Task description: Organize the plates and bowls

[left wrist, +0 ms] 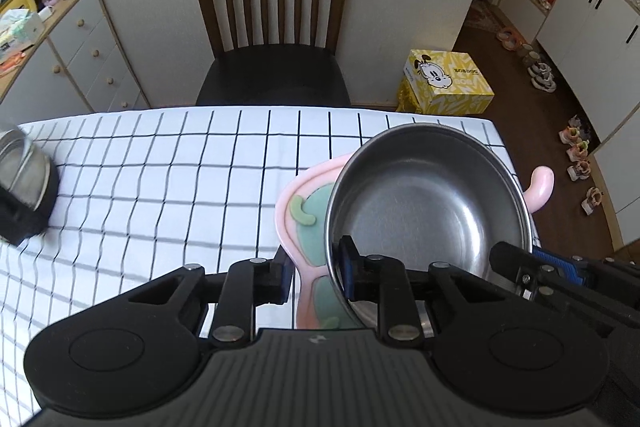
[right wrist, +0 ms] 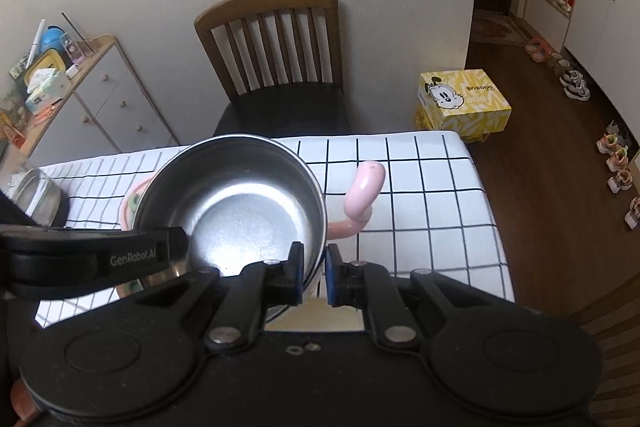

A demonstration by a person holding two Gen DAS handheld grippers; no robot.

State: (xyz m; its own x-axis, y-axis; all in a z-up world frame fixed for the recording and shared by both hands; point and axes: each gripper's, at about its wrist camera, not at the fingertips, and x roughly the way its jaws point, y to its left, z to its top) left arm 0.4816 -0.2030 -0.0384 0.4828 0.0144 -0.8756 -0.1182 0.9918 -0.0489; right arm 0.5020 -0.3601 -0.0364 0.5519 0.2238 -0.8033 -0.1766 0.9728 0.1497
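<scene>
Checked tablecloth (left wrist: pixel 160 167) | steel bowl (left wrist: pixel 432 195): 1 | pink plate (left wrist: pixel 292 223): 1 | grippers: 2

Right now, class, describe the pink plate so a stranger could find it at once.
Find the checked tablecloth before the wooden chair. Toward its right end, two grippers hold a steel bowl. Beneath it lies the pink plate, the only coloured dish, with green shapes and a curled pink arm.

The steel bowl (left wrist: pixel 430 199) is sitting tilted above the checked cloth, its shiny round inside facing the cameras, its near rim lying between gripper pads on both sides; the pink plate (left wrist: pixel 296 187), shaped with a curled pink end and green patches, is lying flat beneath it, mostly hidden; a second metal bowl (right wrist: pixel 36 197) is resting at the table's far left edge.
</scene>
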